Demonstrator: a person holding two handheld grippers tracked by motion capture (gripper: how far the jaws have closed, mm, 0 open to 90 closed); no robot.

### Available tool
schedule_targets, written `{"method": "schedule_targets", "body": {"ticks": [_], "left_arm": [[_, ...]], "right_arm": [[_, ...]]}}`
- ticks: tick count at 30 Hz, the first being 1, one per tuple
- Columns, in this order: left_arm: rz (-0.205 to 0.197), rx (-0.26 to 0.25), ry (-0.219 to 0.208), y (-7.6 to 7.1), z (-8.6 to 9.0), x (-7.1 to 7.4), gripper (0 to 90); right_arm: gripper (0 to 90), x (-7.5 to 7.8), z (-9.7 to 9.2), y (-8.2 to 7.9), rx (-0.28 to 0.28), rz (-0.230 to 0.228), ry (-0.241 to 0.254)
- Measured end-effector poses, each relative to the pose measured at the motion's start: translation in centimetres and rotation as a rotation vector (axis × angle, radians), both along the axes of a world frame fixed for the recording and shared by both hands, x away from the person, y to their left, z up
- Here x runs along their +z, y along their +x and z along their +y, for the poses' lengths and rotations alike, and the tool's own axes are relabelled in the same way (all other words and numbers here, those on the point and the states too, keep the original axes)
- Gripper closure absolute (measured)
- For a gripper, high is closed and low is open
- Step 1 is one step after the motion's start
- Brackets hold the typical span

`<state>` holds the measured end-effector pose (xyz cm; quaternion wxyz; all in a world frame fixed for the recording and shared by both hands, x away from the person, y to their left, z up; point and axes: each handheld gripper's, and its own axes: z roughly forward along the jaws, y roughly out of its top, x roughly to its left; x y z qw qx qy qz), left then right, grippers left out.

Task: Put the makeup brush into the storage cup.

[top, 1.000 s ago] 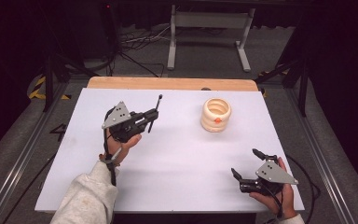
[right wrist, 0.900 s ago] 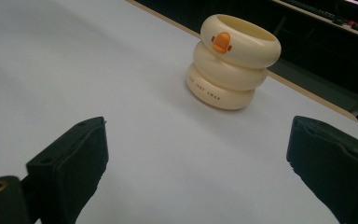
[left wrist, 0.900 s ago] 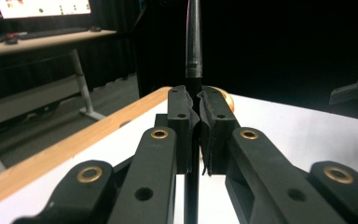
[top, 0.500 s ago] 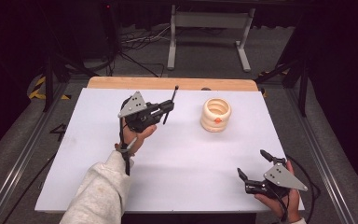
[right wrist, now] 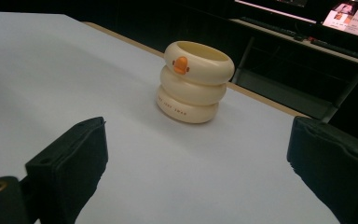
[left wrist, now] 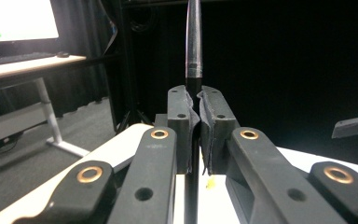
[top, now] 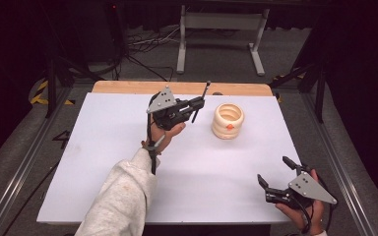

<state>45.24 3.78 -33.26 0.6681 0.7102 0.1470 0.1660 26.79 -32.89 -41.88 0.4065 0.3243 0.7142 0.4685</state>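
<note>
White table (top: 103, 162) fills a dark room. Toward its far right stands a cream ringed holder (top: 228, 120) with an orange beak. Just left of it, raised, the left gripper (top: 196, 105) pinches a thin black pen (left wrist: 194, 42). Near the front right corner, the right gripper (top: 274, 173) rests with jaws spread wide.

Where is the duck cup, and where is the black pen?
duck cup (right wrist: 193, 91), right gripper view, on its middle ring.
black pen (left wrist: 194, 37), left gripper view, on the shaft above the fingers.
</note>
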Motion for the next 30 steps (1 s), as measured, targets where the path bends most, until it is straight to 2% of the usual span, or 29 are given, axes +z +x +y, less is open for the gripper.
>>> {"method": "schedule_targets", "body": {"ticks": [9, 14, 15, 18, 30], "left_arm": [[-0.007, -0.034, 0.0, 0.7, -2.5, 0.4, 84.0], [-0.001, -0.031, -0.009, 1.1, -3.4, 0.4, 84.0], [-0.003, -0.025, 0.005, 1.2, -3.8, 0.4, 84.0], [-0.01, -0.027, 0.008, 1.4, -4.5, 0.3, 84.0], [-0.003, -0.053, -0.019, 2.4, -5.9, 0.5, 84.0]], "right_arm": [[5.6, 0.1, -0.2, 0.2, -0.011, -0.012, 0.013], [5.6, 0.1, 0.0, 0.2, 0.002, -0.016, 0.01], [5.6, 0.1, 0.0, 0.3, 0.006, -0.017, 0.009], [5.7, 0.1, -0.1, 0.3, -0.001, -0.015, 0.013], [5.7, 0.0, -0.1, 0.4, 0.004, -0.015, 0.014]]}}
